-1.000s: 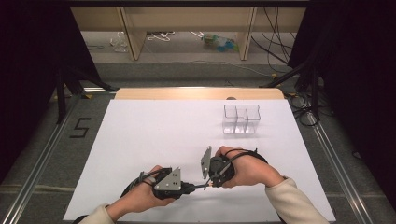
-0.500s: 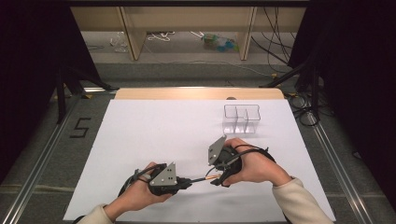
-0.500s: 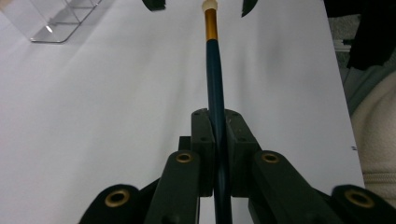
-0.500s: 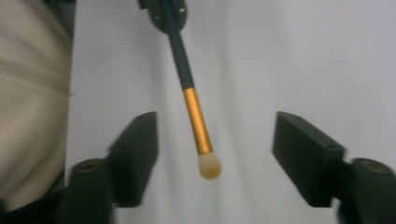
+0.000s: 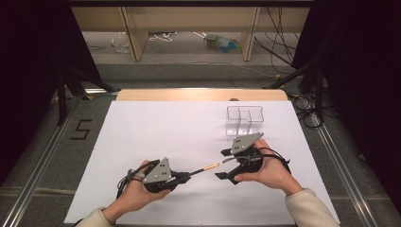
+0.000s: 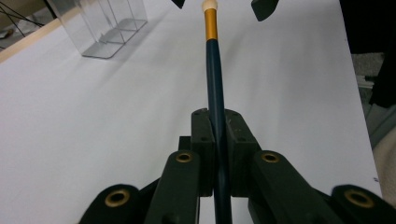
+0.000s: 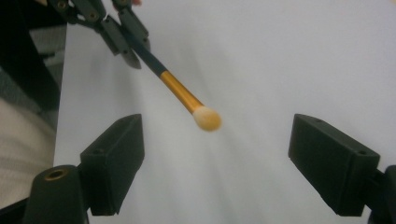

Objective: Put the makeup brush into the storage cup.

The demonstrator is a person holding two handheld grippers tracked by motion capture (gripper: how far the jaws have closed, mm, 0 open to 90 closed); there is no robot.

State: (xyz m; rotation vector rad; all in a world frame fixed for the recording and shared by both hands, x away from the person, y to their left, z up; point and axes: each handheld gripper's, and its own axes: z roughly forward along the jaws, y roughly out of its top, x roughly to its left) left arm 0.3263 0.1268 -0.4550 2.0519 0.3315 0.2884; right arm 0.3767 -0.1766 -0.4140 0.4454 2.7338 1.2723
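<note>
A brush [image 5: 203,169] with a dark handle, gold ferrule and pale tuft hangs just above the white table. My left gripper [image 5: 186,178], near the front left, is shut on its handle [image 6: 215,93], with the tuft pointing right. My right gripper [image 5: 223,164] is open and faces the tuft, one jaw on each side of it, a little apart. In the right gripper view the tuft [image 7: 208,119] floats ahead of my wide-open right gripper [image 7: 217,163], touching neither jaw. The left gripper [image 7: 123,39] clamps the handle farther off.
A clear plastic container [image 5: 244,120] with several compartments stands at the back right of the white table [image 5: 156,132], beyond my right hand. The same container [image 6: 105,25] appears at the upper left of the left gripper view. A wooden strip [image 5: 198,94] borders the table's far edge.
My right gripper has drawn back to the right along the brush and turned its grey plate upward; its jaws now stand apart at the tuft. The left gripper slid slightly left, still holding the brush.
</note>
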